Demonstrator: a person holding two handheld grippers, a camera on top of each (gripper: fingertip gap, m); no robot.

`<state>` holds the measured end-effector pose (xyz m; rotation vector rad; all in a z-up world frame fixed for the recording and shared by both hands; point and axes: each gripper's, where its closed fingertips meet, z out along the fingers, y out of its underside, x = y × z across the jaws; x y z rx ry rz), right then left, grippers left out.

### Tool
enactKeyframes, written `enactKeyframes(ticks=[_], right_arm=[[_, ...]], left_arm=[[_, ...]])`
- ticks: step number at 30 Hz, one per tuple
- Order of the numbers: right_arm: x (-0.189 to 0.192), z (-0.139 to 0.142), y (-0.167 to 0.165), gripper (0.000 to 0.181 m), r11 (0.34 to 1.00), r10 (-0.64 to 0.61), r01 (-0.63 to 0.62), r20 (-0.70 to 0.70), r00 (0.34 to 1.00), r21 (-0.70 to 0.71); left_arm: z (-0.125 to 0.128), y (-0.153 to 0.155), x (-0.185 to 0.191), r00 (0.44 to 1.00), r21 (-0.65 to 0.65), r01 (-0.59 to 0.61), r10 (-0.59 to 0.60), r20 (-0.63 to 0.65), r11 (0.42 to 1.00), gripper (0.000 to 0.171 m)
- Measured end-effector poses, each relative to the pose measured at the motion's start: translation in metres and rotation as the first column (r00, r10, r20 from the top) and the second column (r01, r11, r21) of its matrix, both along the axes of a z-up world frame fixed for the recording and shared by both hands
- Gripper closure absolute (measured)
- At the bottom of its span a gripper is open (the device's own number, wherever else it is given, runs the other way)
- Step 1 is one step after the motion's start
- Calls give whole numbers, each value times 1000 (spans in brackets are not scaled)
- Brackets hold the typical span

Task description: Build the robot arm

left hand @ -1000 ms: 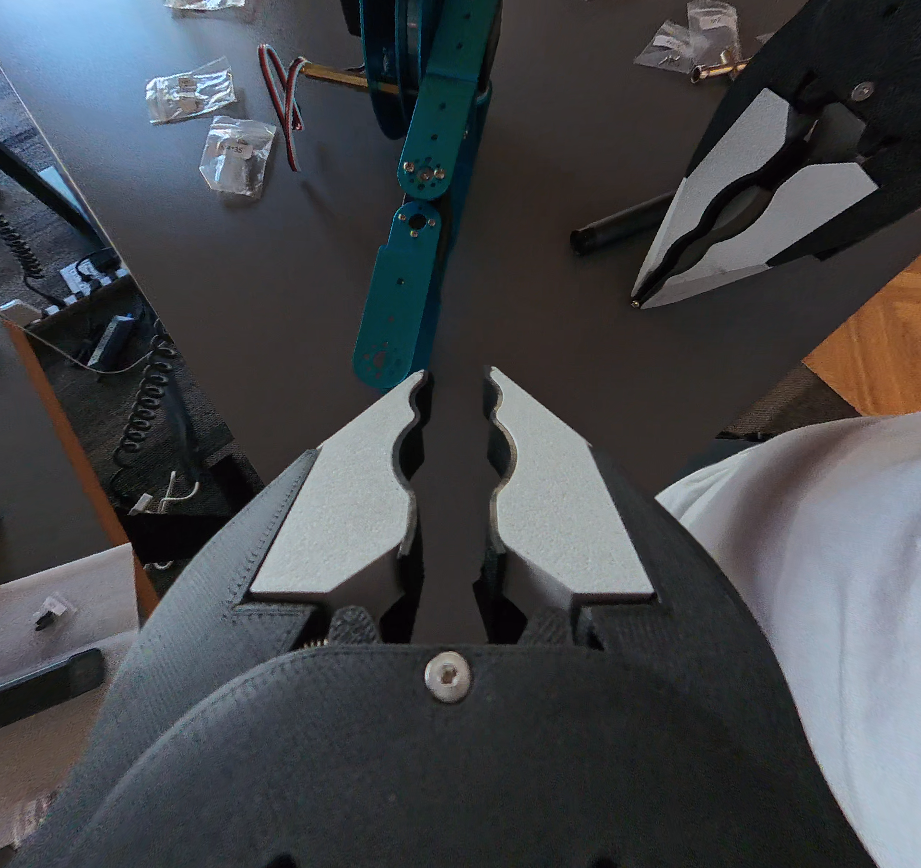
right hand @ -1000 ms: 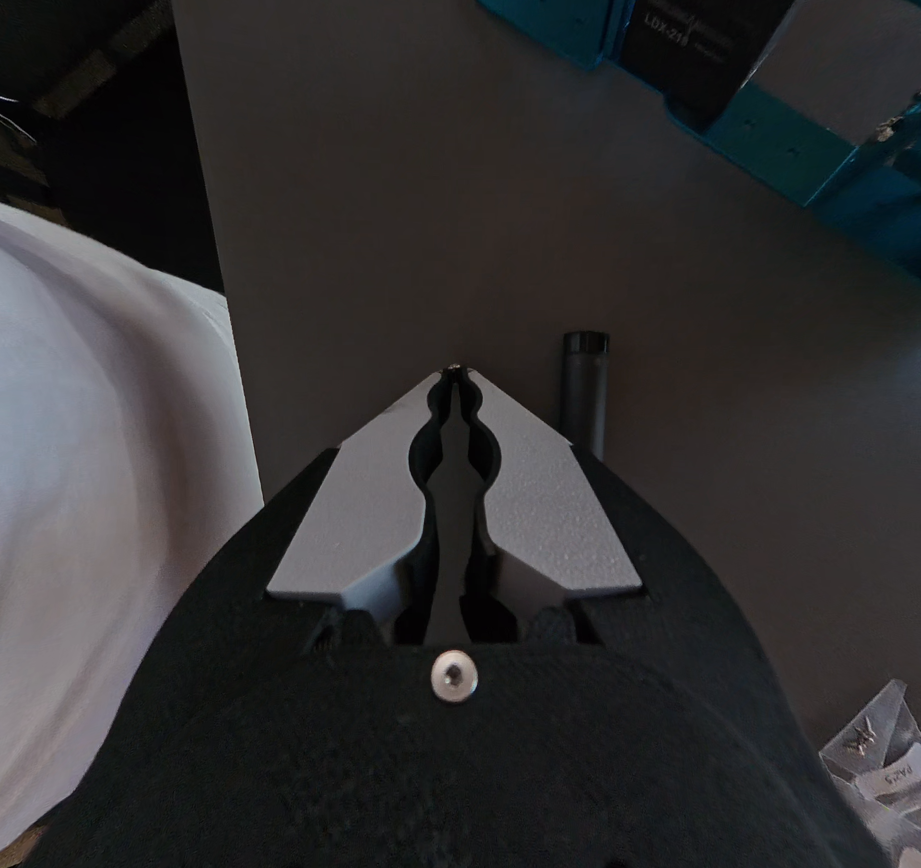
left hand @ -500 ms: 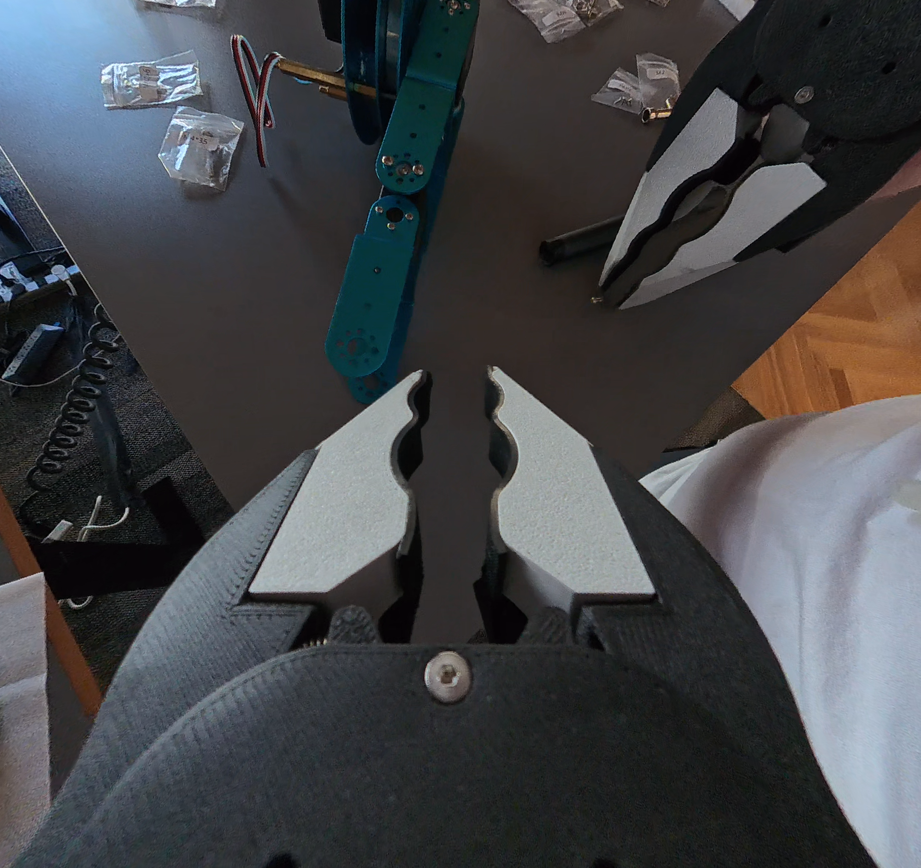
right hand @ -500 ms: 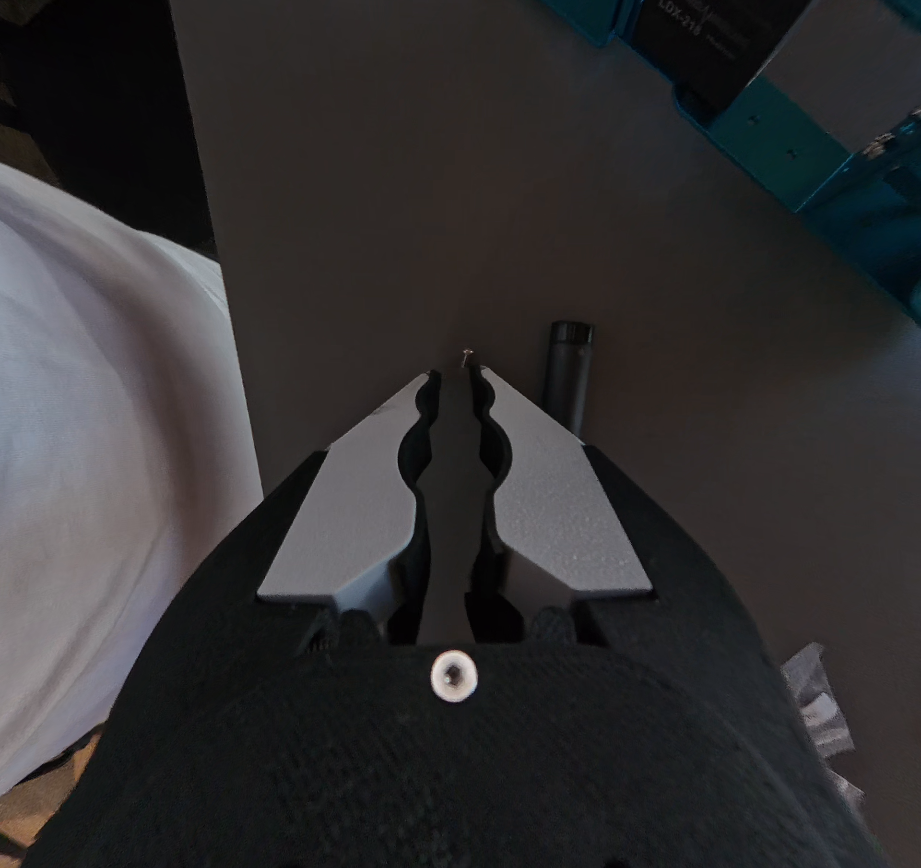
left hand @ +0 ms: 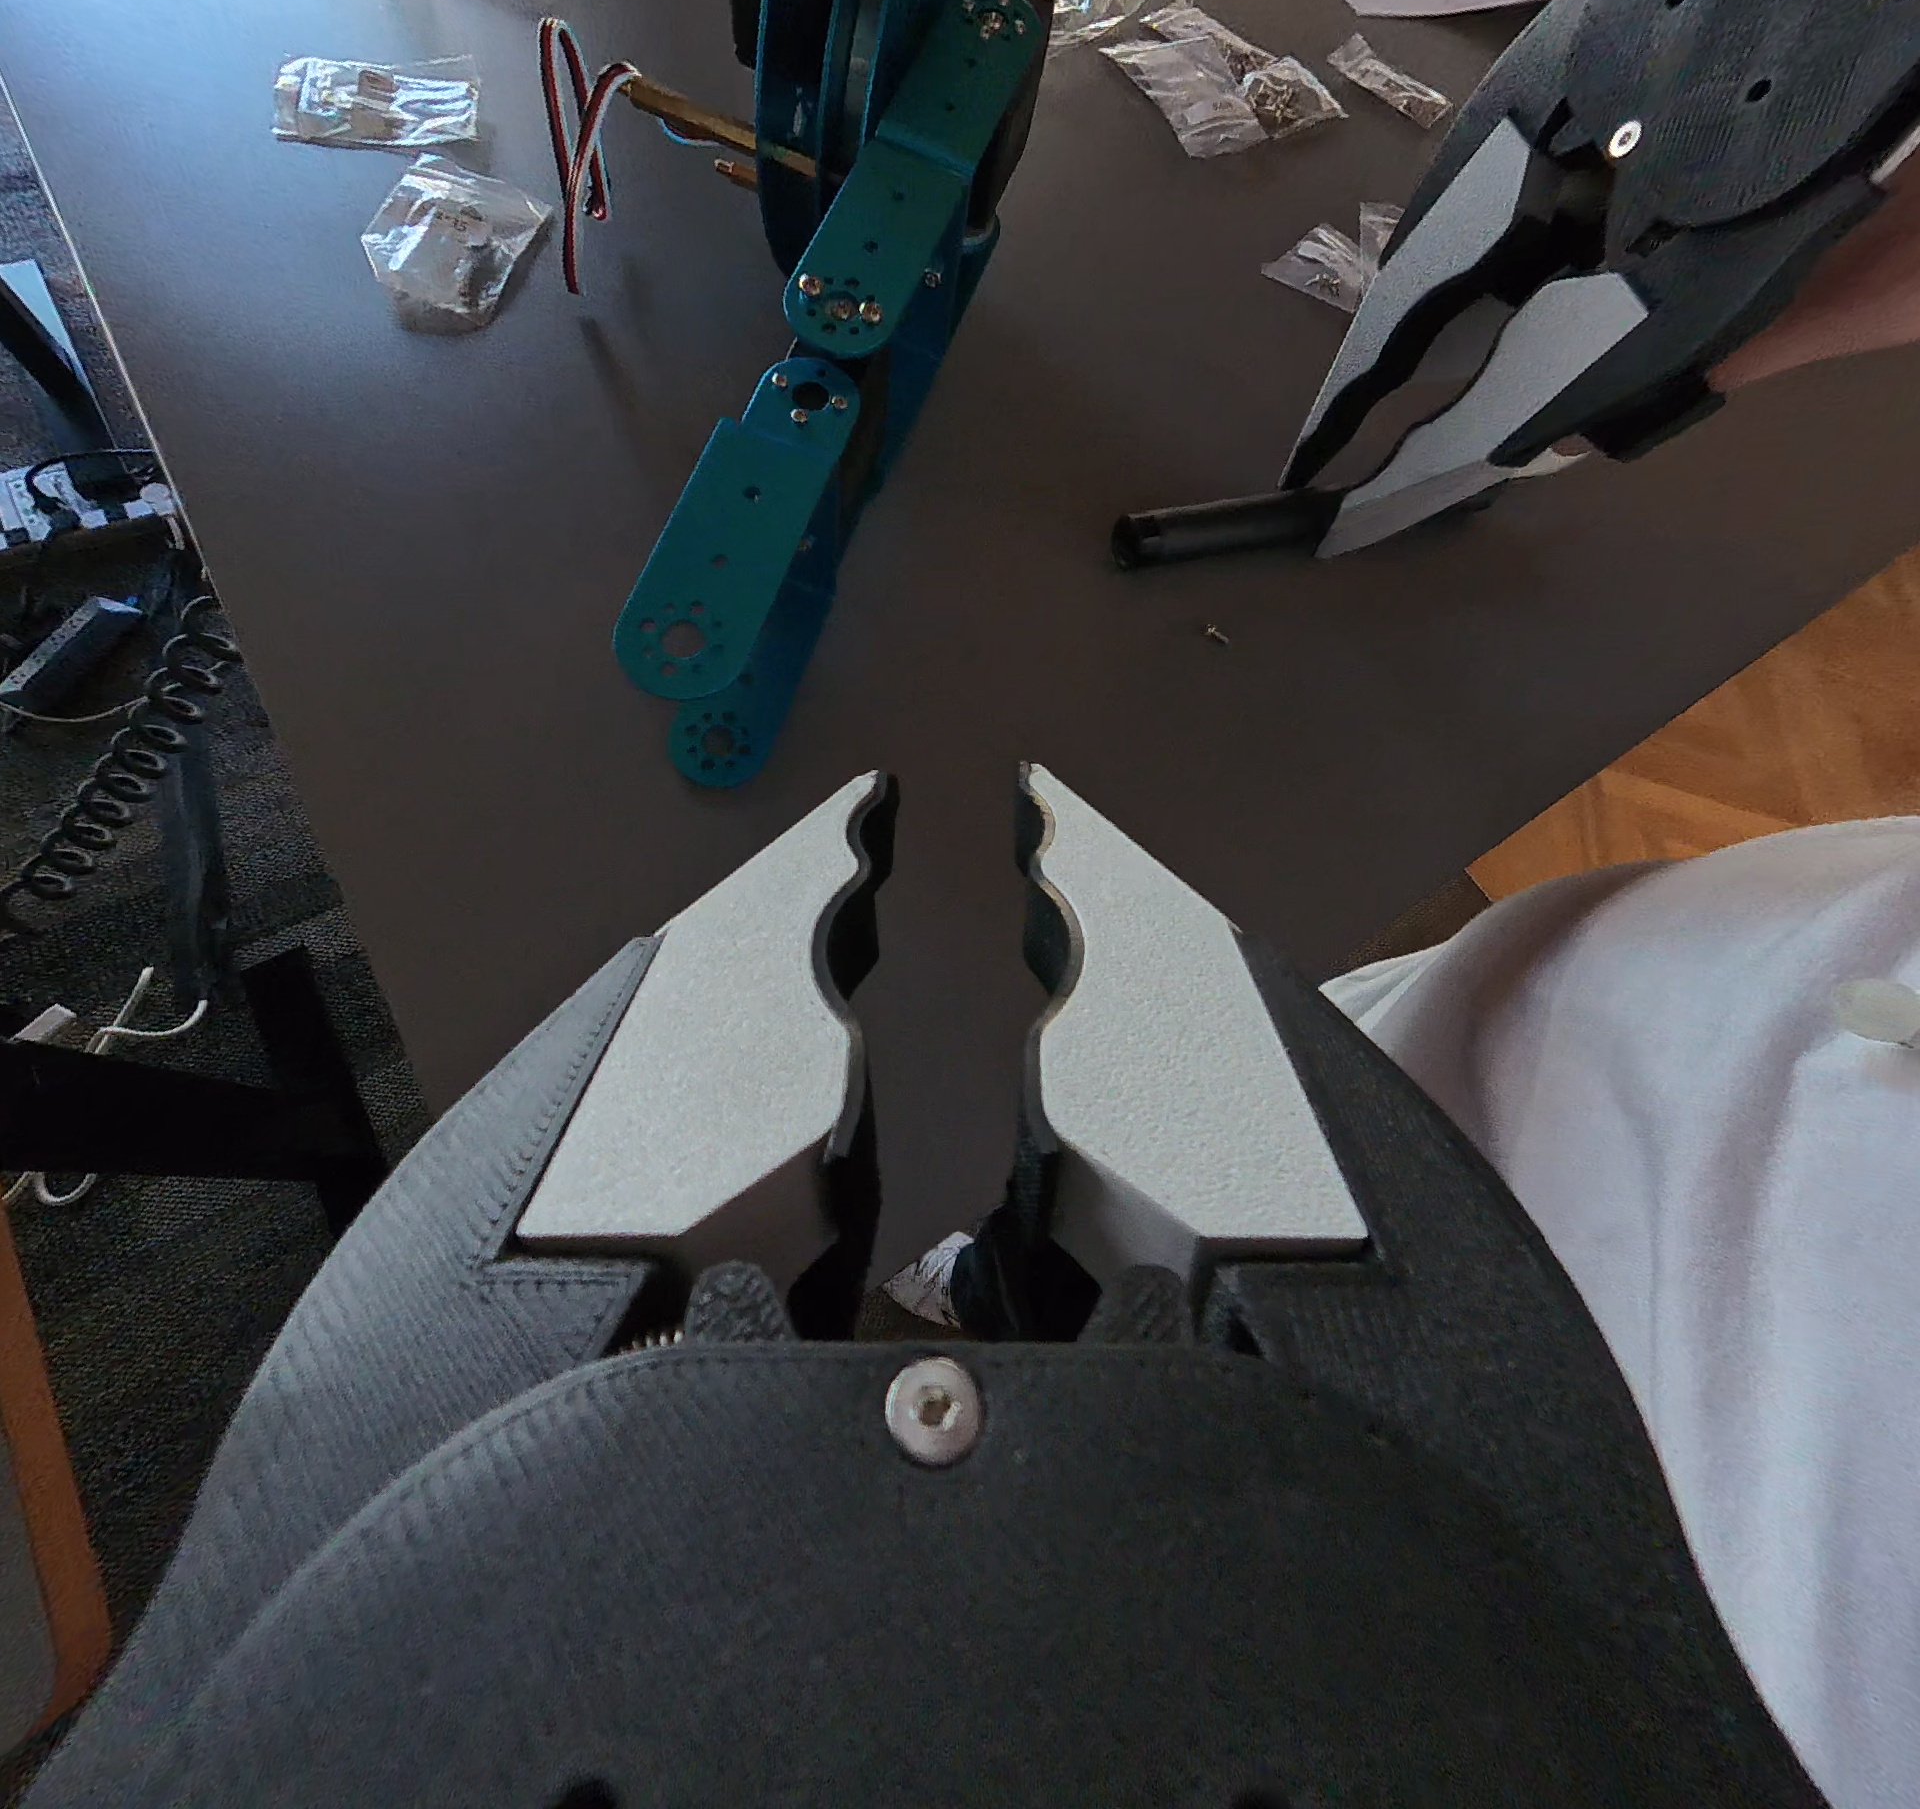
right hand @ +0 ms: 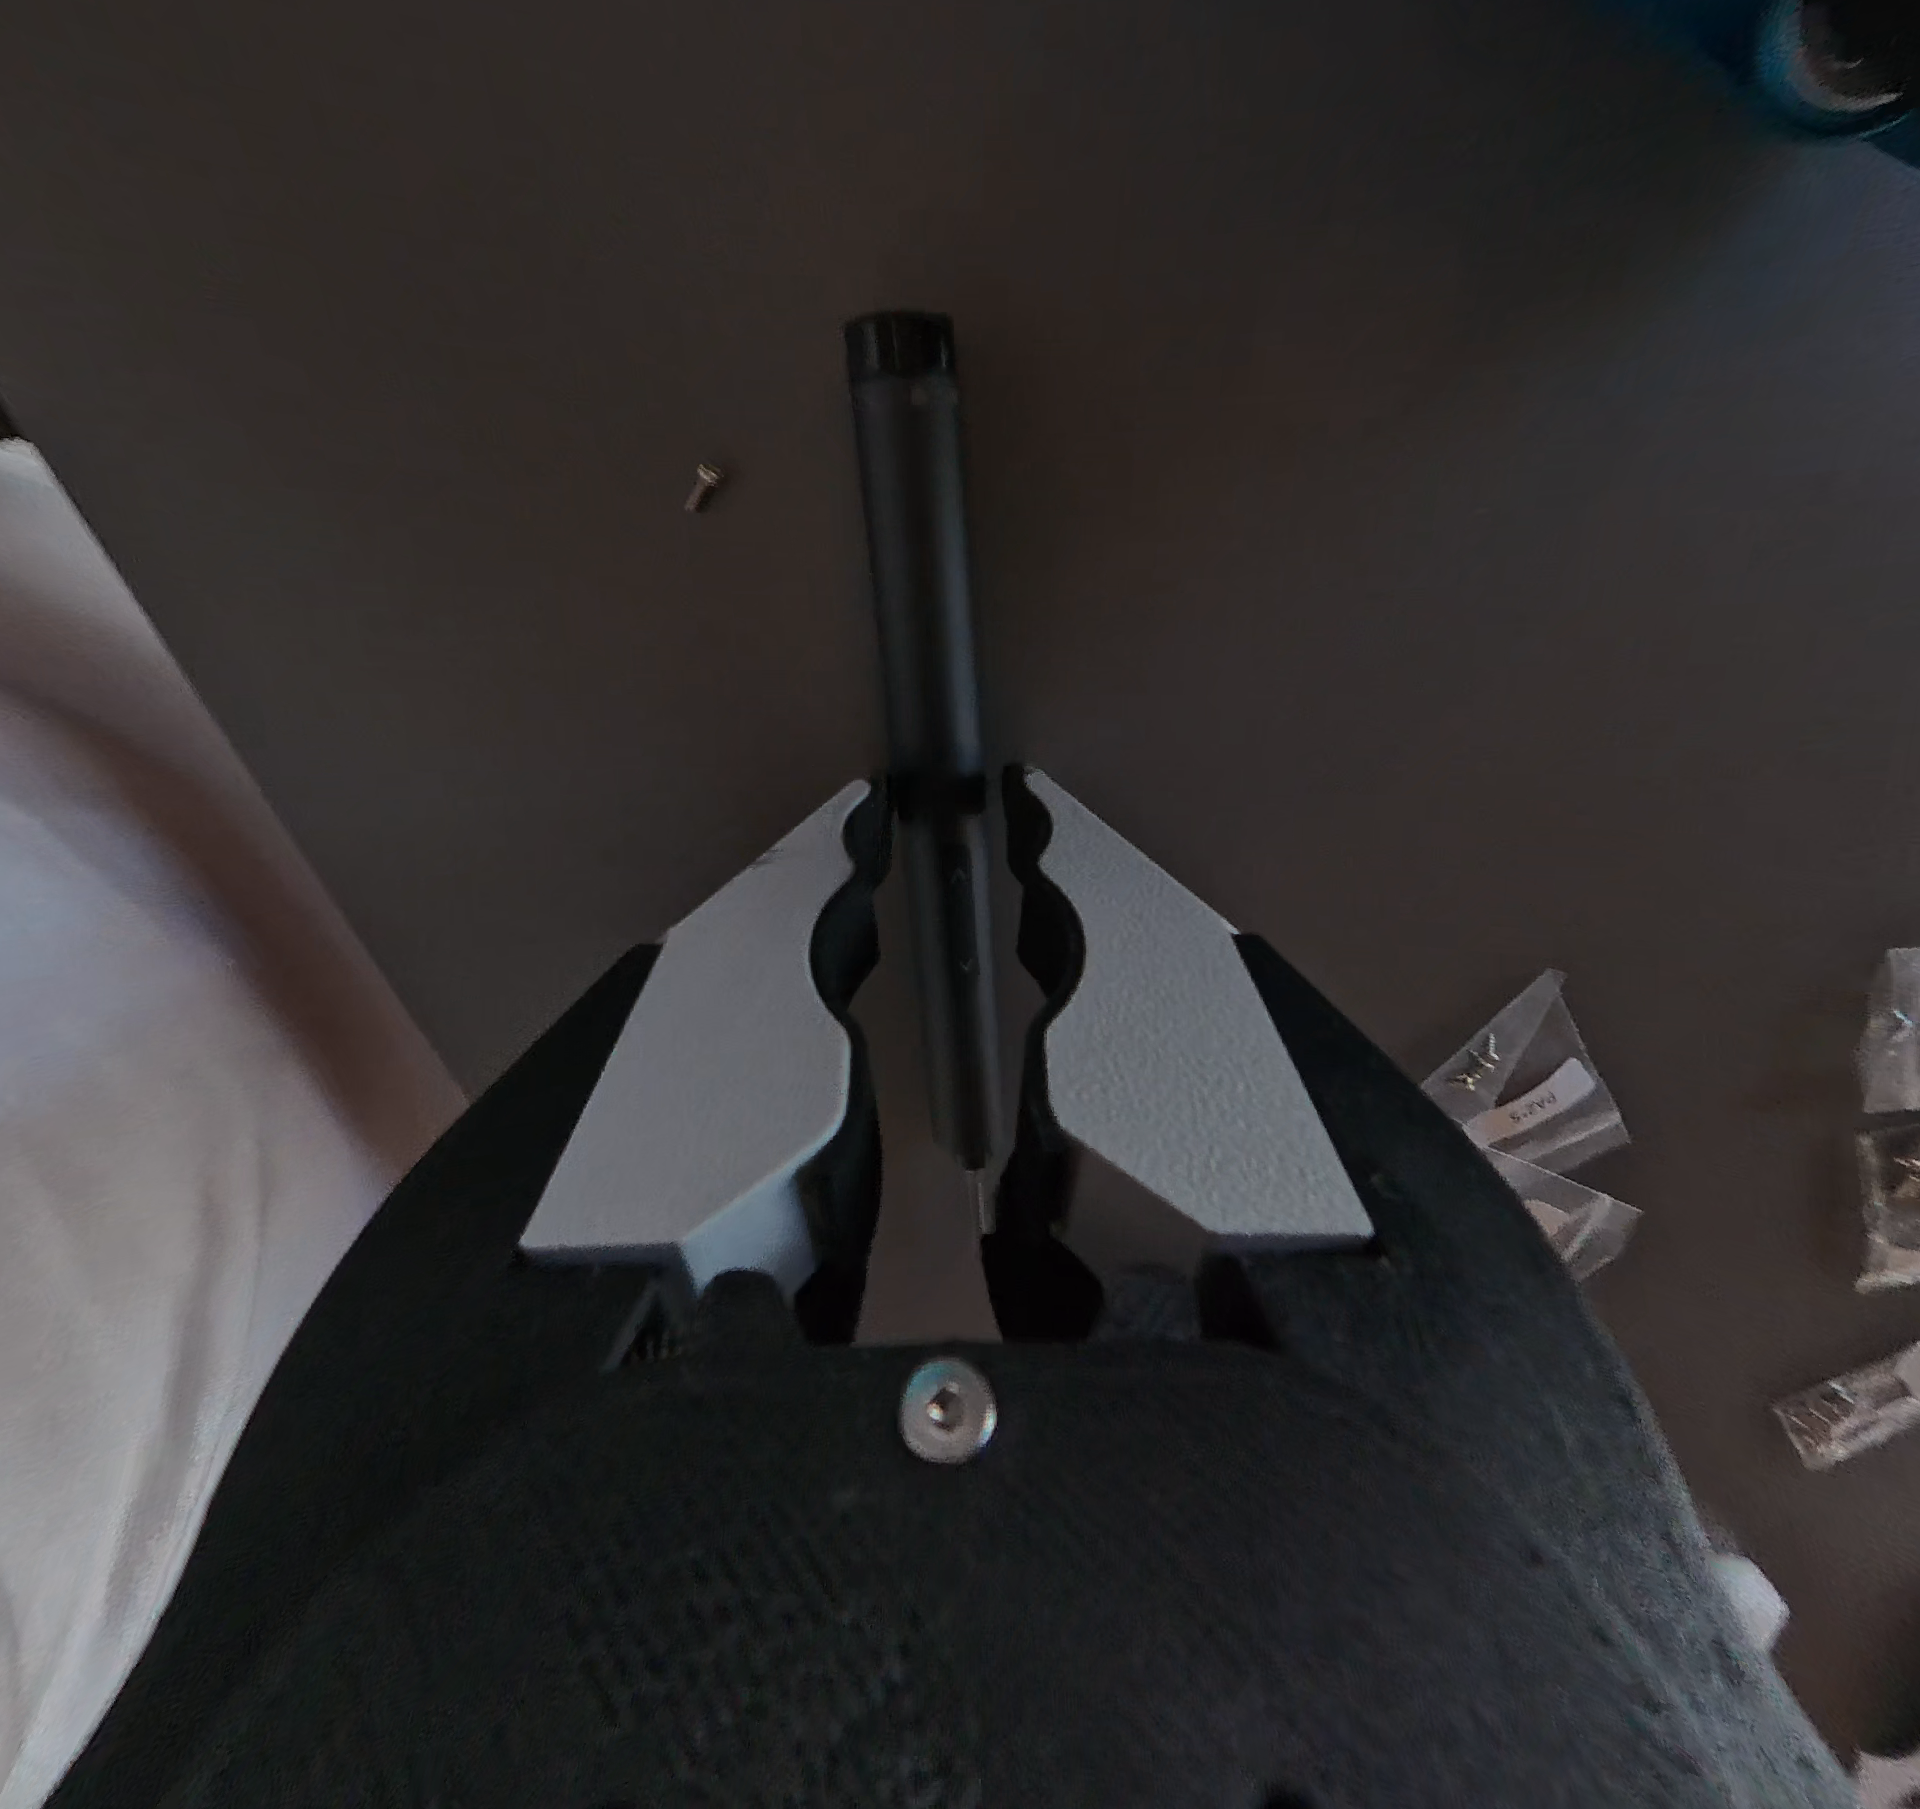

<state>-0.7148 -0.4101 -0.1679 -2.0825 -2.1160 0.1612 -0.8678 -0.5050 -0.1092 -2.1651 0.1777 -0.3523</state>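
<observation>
My right gripper (right hand: 948,783) is open and straddles a dark pen-shaped screwdriver (right hand: 920,616) that lies on the dark table (right hand: 1351,512), its thin bit pointing back between my fingers. A small screw (right hand: 704,487) lies loose on the table left of the screwdriver. In the left wrist view the right gripper (left hand: 1320,523) stands at the upper right over the screwdriver (left hand: 1205,528), with the screw (left hand: 1214,631) just in front of it. My left gripper (left hand: 956,783) is open and empty, just short of a teal metal bracket arm (left hand: 727,554).
Several small clear bags of hardware (left hand: 457,237) lie scattered around the teal arm and at the right (right hand: 1527,1105). A red, white and black wire (left hand: 577,149) lies by the arm. A person's white shirt (left hand: 1662,1188) is at the near table edge. Cables (left hand: 104,772) lie on the floor at the left.
My right gripper opened and let go of the small screw, which now lies on the table. It then moved right, over the screwdriver. My left gripper stayed open.
</observation>
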Motion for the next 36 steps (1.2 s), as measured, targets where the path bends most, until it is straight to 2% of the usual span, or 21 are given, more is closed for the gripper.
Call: enactKeyframes(ticks=[1, 6, 9, 13, 16, 19, 23, 27, 29, 31, 36], right_arm=[[0, -1, -1, 164, 1000, 11, -11, 5, 1000, -6], [-1, 4, 0, 165, 999, 19, -20, -22, 1000, -47], [-15, 33, 2, 165, 993, -34, 14, -169, 985, -120], [-43, 82, 3, 164, 977, -78, -10, -399, 914, -215], [-60, 107, 5, 165, 971, -79, -51, -515, 854, -233], [-78, 131, 2, 165, 969, -60, -99, -606, 793, -225], [-97, 155, -4, 165, 967, -22, -157, -675, 738, -203], [-103, 163, -9, 165, 957, -19, -188, -695, 719, -221], [-102, 162, -10, 165, 951, -33, -191, -695, 718, -242], [-101, 158, -9, 165, 946, -47, -191, -691, 721, -264], [-103, 134, -5, 165, 920, -103, -182, -661, 743, -348]], left_arm=[[1, -1, -1, 1000, 0, -8, 8, 1, 1000, 150], [4, -2, 0, 1000, -2, -26, 26, 7, 1000, 150], [5, -3, 2, 1000, -6, -26, 26, 7, 1000, 150], [7, -2, 10, 999, -1, -4, 4, 43, 1000, 150], [23, 12, 23, 990, 99, 63, -75, 120, 993, 147], [44, 36, 39, 961, 203, 172, -210, 181, 964, 138], [73, 71, 54, 919, 304, 305, -363, 155, 902, 122], [83, 87, 71, 867, 323, 419, -480, 136, 848, 123], [81, 90, 78, 849, 321, 452, -511, 131, 833, 135], [74, 94, 83, 843, 300, 466, -521, 133, 832, 152], [50, 100, 90, 856, 247, 429, -478, 196, 869, 155]])
